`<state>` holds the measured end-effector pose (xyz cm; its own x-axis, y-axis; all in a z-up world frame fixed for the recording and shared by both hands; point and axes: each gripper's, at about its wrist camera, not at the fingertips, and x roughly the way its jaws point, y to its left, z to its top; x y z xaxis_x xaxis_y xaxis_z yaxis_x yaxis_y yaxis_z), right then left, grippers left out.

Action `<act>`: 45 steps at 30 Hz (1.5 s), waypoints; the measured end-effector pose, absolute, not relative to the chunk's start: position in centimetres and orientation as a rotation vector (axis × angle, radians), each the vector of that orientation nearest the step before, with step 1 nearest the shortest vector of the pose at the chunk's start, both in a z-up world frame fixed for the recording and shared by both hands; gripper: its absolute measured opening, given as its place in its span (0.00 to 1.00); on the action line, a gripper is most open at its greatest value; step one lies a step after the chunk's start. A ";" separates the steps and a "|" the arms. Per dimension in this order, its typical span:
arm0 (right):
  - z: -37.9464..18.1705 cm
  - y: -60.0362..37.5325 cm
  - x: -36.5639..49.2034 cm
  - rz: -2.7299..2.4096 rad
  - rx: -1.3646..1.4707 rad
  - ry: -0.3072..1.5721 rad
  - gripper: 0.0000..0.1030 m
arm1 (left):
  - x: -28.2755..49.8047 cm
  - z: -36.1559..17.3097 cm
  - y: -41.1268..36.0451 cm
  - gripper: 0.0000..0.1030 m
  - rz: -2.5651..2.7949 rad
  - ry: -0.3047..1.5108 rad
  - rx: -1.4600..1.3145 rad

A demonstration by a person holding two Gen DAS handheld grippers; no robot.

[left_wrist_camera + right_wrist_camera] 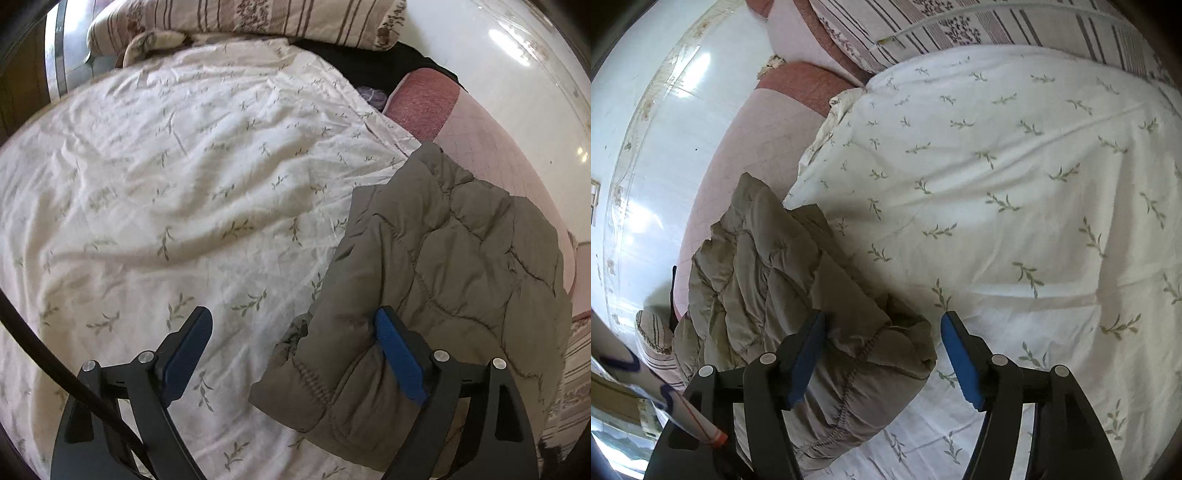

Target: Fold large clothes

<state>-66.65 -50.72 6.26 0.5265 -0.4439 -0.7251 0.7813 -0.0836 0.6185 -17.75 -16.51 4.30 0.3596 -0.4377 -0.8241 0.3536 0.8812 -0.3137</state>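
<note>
An olive-grey quilted jacket (pixel 461 258) lies folded into a thick bundle on the white duvet (pixel 184 184) printed with green sprigs, near the bed's edge. My left gripper (pixel 291 321) stands wide open over the bundle's left end: its right finger (pixel 399 354) lies on the fabric, and its left finger is over bare duvet. In the right wrist view the jacket (pixel 757 266) has its folded end between the jaws of my right gripper (pixel 882 317). The left pad (pixel 805 362) touches the cloth. The right pad stands a little apart from it, over the duvet (pixel 997 184).
A striped bedcover (pixel 258 18) (pixel 960 26) is piled at the far end of the bed. A pink sheet (pixel 480 140) (pixel 746 129) runs along the bed's edge beside the glossy white floor (pixel 498 55) (pixel 657 110). A black cable (pixel 55 369) crosses the lower left.
</note>
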 end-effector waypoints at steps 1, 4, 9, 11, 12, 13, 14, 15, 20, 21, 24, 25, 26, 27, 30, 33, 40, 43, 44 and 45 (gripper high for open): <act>6.3 -50.7 -66.6 -1.049 1.292 0.334 0.68 | -17.6 4.2 -16.5 0.86 -0.512 1.099 -0.094; 6.9 -50.6 -66.4 -1.068 1.261 0.340 0.68 | -17.6 4.2 -16.5 0.86 -0.513 1.100 -0.095; 10.5 -49.1 -65.3 -1.151 1.037 0.351 0.66 | -19.2 6.3 -16.3 0.86 -0.455 0.964 -0.033; 11.9 -47.9 -63.9 -1.136 0.928 0.362 0.56 | -20.3 7.2 -16.6 0.86 -0.444 0.894 0.006; 12.2 -47.5 -63.1 -1.115 0.894 0.379 0.49 | -21.0 7.6 -16.8 0.86 -0.443 0.855 0.027; 12.2 -47.2 -62.6 -1.095 0.878 0.394 0.44 | -21.7 7.9 -17.2 0.86 -0.450 0.825 0.051; 12.0 -47.0 -61.9 -1.066 0.869 0.415 0.43 | -22.1 8.0 -17.6 0.86 -0.460 0.813 0.073; 11.5 -47.0 -61.3 -1.046 0.873 0.439 0.42 | -22.5 7.8 -18.3 0.86 -0.480 0.810 0.105; 9.1 -47.6 -59.6 -1.032 0.893 0.557 0.43 | -22.8 5.7 -20.7 0.86 -0.514 0.858 0.223; 9.1 -47.7 -59.5 -1.032 0.891 0.559 0.43 | -22.8 5.6 -20.7 0.86 -0.512 0.852 0.225; 9.9 -47.5 -60.0 -1.025 0.905 0.518 0.43 | -22.7 6.0 -20.7 0.86 -0.510 0.847 0.219; 10.2 -47.5 -60.6 -1.022 0.926 0.480 0.45 | -22.6 6.2 -20.4 0.86 -0.503 0.845 0.203; 10.3 -47.7 -61.2 -1.023 0.944 0.458 0.47 | -22.6 6.3 -20.0 0.86 -0.499 0.847 0.187; 10.3 -47.8 -61.6 -1.029 0.956 0.446 0.55 | -22.3 6.5 -19.6 0.86 -0.499 0.858 0.161; 9.5 -48.7 -63.2 -1.066 1.022 0.424 0.59 | -21.8 6.6 -18.8 0.86 -0.486 0.886 0.127; 8.6 -49.0 -64.3 -1.054 1.101 0.417 0.59 | -21.3 6.5 -18.0 0.86 -0.478 0.936 0.094; 7.9 -49.2 -65.9 -1.048 1.190 0.383 0.68 | -20.8 6.3 -16.2 0.87 -0.496 1.007 0.056; 7.0 -49.1 -66.2 -1.023 1.248 0.367 0.69 | -20.0 5.8 -14.9 0.89 -0.520 1.064 0.019; 6.8 -49.1 -66.2 -1.018 1.263 0.364 0.70 | -19.7 5.5 -14.4 0.89 -0.537 1.091 -0.005; 6.5 -49.0 -66.2 -1.014 1.274 0.362 0.71 | -19.6 5.2 -14.0 0.89 -0.549 1.112 -0.025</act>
<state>-66.17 -48.97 6.52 0.5425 -0.4230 -0.7258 0.7871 -0.0459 0.6151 -19.56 -14.04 5.20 0.3244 -0.4310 -0.8420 0.4066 0.8673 -0.2873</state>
